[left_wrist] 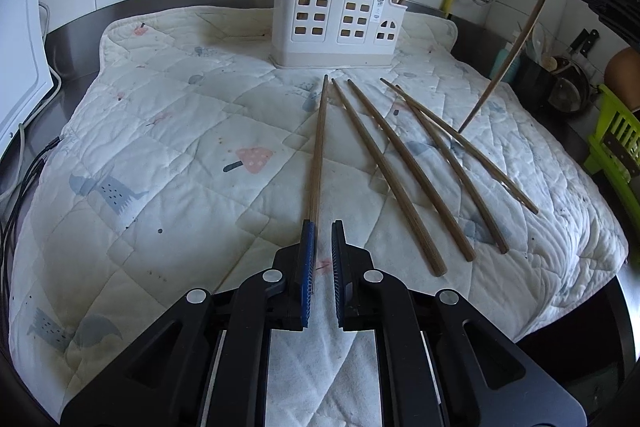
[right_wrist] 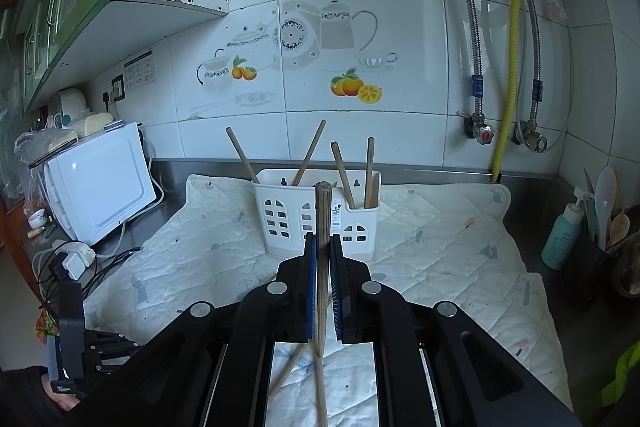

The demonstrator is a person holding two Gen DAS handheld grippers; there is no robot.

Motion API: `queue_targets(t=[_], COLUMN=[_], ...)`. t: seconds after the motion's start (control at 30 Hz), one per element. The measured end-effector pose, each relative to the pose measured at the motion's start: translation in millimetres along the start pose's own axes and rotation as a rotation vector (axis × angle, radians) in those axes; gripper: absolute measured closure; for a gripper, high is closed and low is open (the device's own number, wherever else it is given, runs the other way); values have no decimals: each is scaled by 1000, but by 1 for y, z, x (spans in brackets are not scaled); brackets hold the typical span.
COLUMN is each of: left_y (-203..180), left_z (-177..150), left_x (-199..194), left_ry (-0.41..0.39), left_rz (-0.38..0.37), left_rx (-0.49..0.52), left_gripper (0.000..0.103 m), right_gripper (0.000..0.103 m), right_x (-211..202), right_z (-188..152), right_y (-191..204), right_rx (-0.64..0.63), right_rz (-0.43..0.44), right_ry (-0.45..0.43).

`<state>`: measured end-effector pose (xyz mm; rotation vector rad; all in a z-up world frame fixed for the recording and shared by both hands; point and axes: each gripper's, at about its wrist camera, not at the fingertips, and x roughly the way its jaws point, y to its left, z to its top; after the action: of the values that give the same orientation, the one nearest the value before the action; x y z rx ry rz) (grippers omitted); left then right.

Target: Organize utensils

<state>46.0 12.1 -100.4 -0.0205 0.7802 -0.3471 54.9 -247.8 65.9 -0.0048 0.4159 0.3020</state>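
A white utensil holder (left_wrist: 340, 23) with window cut-outs stands at the back of a quilted mat (left_wrist: 180, 147); several wooden chopsticks stand in it. Several more chopsticks (left_wrist: 400, 175) lie on the mat in front of it. My left gripper (left_wrist: 322, 247) is low over the mat, its jaws slightly apart around the near end of the leftmost chopstick (left_wrist: 319, 151), without clamping it. My right gripper (right_wrist: 322, 247) is shut on one chopstick (right_wrist: 322, 215), held upright above the mat in front of the holder (right_wrist: 316, 215). That held chopstick also shows at the right of the left wrist view (left_wrist: 516, 43).
A white microwave (right_wrist: 100, 183) and cables (right_wrist: 72, 259) stand left of the mat. A teal bottle (right_wrist: 562, 231) and a dark pot with spoons (right_wrist: 608, 211) are at the right. A green rack (left_wrist: 616, 143) stands at the right edge. Pipes (right_wrist: 510, 47) run down the tiled wall.
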Motion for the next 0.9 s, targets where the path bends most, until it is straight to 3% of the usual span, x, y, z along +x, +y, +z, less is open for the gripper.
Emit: queue_targets(t=[0.07, 0.13, 0.3, 0.5, 0.73, 0.9], left_y=[-1, -2, -3, -1, -6, 2], left_z=[2, 3, 3, 4, 4, 6], left_x=[-2, -5, -3, -7, -8, -4], left_ry=[-7, -25, -11, -31, -40, -36], left_rz=[-1, 16, 12, -5, 16, -6], left_rx=[1, 13, 33, 34, 73, 14], left_gripper=[88, 44, 44, 9, 5, 6], right_gripper=[96, 96, 96, 96, 96, 96], right_x=[0, 0, 1, 1, 0, -1], right_z=[0, 1, 1, 1, 1, 1], right_y=[0, 1, 2, 1, -1, -2], right_rx=[0, -1, -1, 0, 1, 1], right_rz=[2, 1, 4, 1, 1, 0], right_ry=[0, 0, 0, 2, 1, -1])
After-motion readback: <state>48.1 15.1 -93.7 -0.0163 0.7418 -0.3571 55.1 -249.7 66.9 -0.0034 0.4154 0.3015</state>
